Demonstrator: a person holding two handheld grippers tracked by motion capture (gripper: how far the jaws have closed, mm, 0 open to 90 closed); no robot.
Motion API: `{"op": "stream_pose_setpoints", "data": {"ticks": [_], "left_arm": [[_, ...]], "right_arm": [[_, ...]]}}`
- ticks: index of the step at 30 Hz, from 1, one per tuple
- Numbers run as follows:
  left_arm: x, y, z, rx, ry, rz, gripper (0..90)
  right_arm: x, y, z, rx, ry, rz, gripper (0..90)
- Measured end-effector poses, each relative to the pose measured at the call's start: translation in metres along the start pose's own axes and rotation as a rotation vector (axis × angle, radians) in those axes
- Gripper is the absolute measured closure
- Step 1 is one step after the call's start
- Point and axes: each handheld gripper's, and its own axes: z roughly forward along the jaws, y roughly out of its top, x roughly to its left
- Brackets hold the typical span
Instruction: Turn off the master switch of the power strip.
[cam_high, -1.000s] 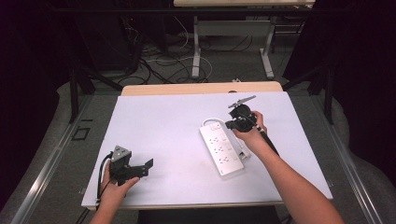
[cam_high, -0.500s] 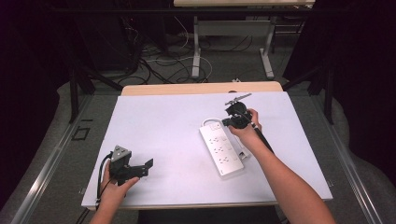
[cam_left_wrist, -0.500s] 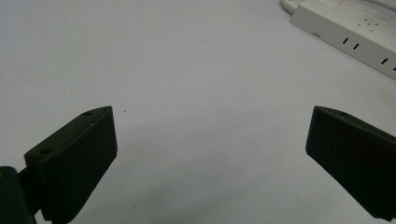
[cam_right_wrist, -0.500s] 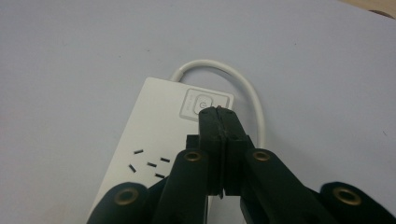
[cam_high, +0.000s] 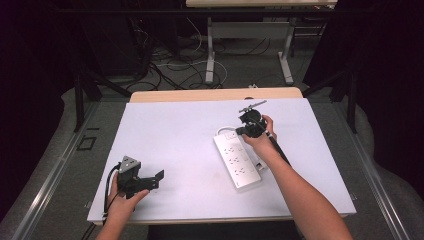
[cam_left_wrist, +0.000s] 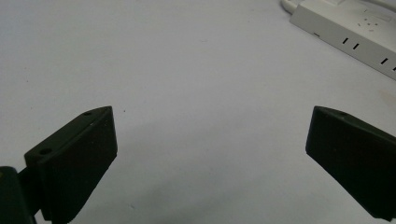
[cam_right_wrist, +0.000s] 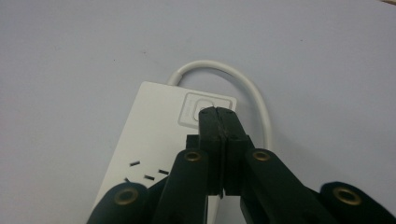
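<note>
R gripper (cam_right_wrist: 217, 112), jaws pressed together w/ nothing between, tips over the rocker switch (cam_right_wrist: 198, 108) at power strip's (cam_high: 237, 161) cord end. Press straight down, centred, gently. L gripper (cam_high: 150, 180) wide, idle, well left of strip.

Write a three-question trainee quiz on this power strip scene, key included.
1. True or false: the right tongs are shut.
2. Which part of the power strip do the right tongs point at? A) its switch B) its cord C) a socket
3. How do the left tongs stand?

Key:
1. True, with nothing between them.
2. A, at the cord end; whether they touch it cannot be told.
3. Open wide over the bare table, apart from the strip.
</note>
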Motion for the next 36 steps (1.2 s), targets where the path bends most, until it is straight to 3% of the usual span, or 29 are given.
{"op": "stream_pose_setpoints", "data": {"ticks": [14,23,27,28,29,36], "left_arm": [[0.000,0.000,0.000,-0.002,-0.002,0.005,2.2],[0.001,-0.001,0.000,-0.001,-0.005,0.000,2.2],[0.001,-0.001,0.000,0.003,-0.006,-0.001,2.2],[0.001,-0.001,0.001,0.001,-0.006,0.000,2.2],[0.000,0.000,0.001,0.001,-0.005,0.001,2.2],[0.000,-0.001,0.001,0.004,-0.009,0.000,2.2]], "right_arm": [[0.007,0.001,0.020,0.011,0.019,0.015,90.0],[0.007,0.000,0.030,0.021,0.019,0.038,90.0],[0.006,0.000,0.033,0.020,0.012,0.025,90.0],[0.006,-0.001,0.035,-0.002,0.020,0.037,90.0],[0.006,0.000,0.035,0.018,0.008,0.034,90.0],[0.007,-0.001,0.043,0.014,0.005,0.034,90.0]]}}
